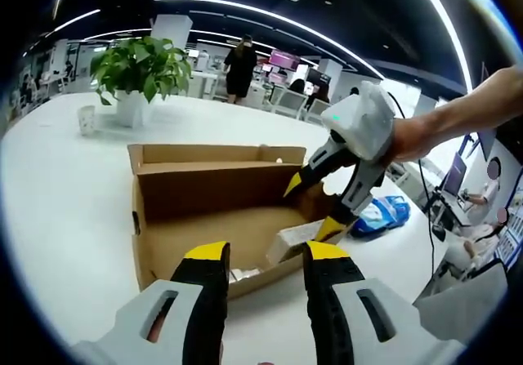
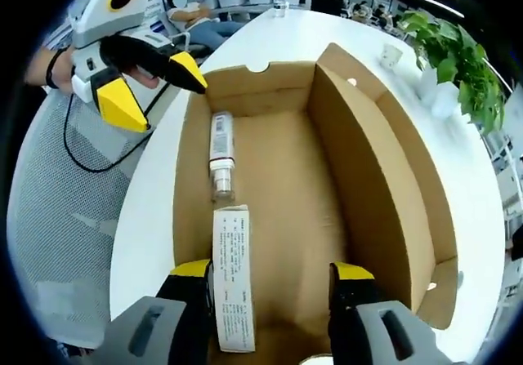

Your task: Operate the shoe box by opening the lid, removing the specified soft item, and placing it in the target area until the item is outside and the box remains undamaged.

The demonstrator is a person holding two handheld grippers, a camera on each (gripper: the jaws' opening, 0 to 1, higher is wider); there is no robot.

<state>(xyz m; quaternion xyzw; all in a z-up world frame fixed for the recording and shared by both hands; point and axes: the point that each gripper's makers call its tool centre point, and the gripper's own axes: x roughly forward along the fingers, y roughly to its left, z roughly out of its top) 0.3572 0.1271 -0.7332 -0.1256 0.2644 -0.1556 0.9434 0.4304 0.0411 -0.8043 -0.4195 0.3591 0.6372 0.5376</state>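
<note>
With the lid already folded back, I am reaching into the shoe box point(image 2: 278, 185) to choose what comes out.

My right gripper point(image 2: 274, 287) hangs over the open box, jaws wide and empty; a long white carton point(image 2: 232, 279) lies just inside my left jaw, a tube-like item point(image 2: 221, 154) beyond it along the same wall. My left gripper point(image 1: 264, 263), also wide and empty, waits at the near wall. A blue packet point(image 1: 384, 215) sits outside. I should descend straight, clear of cardboard, and pinch gently.
</note>
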